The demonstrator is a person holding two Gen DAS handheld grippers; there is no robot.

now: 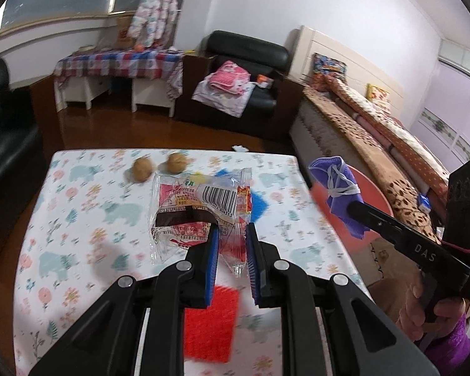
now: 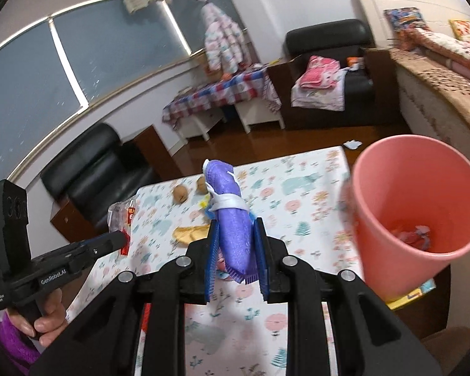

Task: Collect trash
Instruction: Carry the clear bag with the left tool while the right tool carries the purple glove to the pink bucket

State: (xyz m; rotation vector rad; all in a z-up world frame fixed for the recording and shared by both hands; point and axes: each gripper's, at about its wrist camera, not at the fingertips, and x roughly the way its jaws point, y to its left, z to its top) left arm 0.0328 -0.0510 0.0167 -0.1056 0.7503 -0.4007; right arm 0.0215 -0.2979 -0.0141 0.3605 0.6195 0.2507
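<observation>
Left wrist view: we see the left gripper (image 1: pixel 232 235) closed on a clear and red snack wrapper (image 1: pixel 200 210), its blue pads (image 1: pixel 212 250) pinching the wrapper's red edge above the floral table (image 1: pixel 78 219). Two walnuts (image 1: pixel 158 166) lie near the far edge, and a red patch (image 1: pixel 211 322) shows below the jaws. To the right, past the table's edge, the right gripper (image 1: pixel 352 206) carries a purple mask (image 1: pixel 338 185). Right wrist view: we see the right gripper (image 2: pixel 236 228) clamped on the rolled purple mask (image 2: pixel 228 216), held upright above the table (image 2: pixel 297 194). A pink bin (image 2: pixel 391 185) stands just off the right edge, scraps in its bottom. The left gripper (image 2: pixel 119 238) holds its wrapper (image 2: pixel 122 216) over the left edge.
</observation>
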